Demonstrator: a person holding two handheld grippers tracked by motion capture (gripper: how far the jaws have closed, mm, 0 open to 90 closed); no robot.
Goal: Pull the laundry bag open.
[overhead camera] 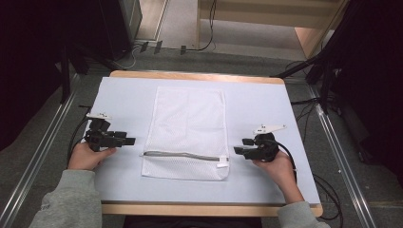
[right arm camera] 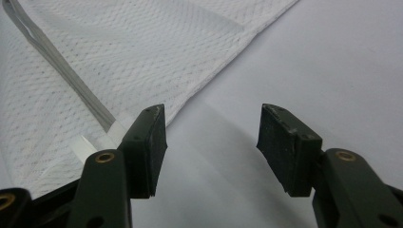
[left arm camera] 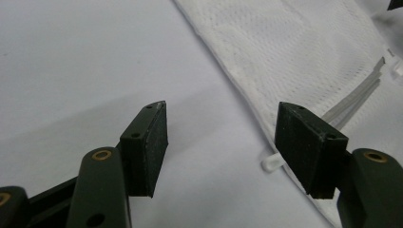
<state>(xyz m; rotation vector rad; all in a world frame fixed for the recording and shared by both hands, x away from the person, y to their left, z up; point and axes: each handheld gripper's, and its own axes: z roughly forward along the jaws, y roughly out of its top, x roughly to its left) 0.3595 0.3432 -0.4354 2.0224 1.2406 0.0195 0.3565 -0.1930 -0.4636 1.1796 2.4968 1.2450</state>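
Note:
A white mesh bag point(overhead camera: 187, 128) lies flat in the middle of the table point(overhead camera: 123, 95), with its grey zipper point(overhead camera: 183, 155) running across near the front end. My left gripper point(overhead camera: 130, 141) rests left of the bag at the zipper's level, open, with bare table between its jaws. In the left gripper view the left gripper point(left arm camera: 221, 137) points at the bag's edge point(left arm camera: 294, 47) and the zipper's end point(left arm camera: 356, 97). My right gripper point(overhead camera: 240, 147) sits just right of the bag, open and empty. In the right gripper view the right gripper point(right arm camera: 211, 142) has the bag point(right arm camera: 119, 47) and white zipper pull point(right arm camera: 85, 147) at its left.
The light table top has a wooden rim point(overhead camera: 199, 76). Metal rails point(overhead camera: 43, 147) run along the floor on both sides. Black stand legs point(overhead camera: 304, 69) and cables point(overhead camera: 328, 190) lie beside the table. A wooden frame point(overhead camera: 309, 38) stands behind it.

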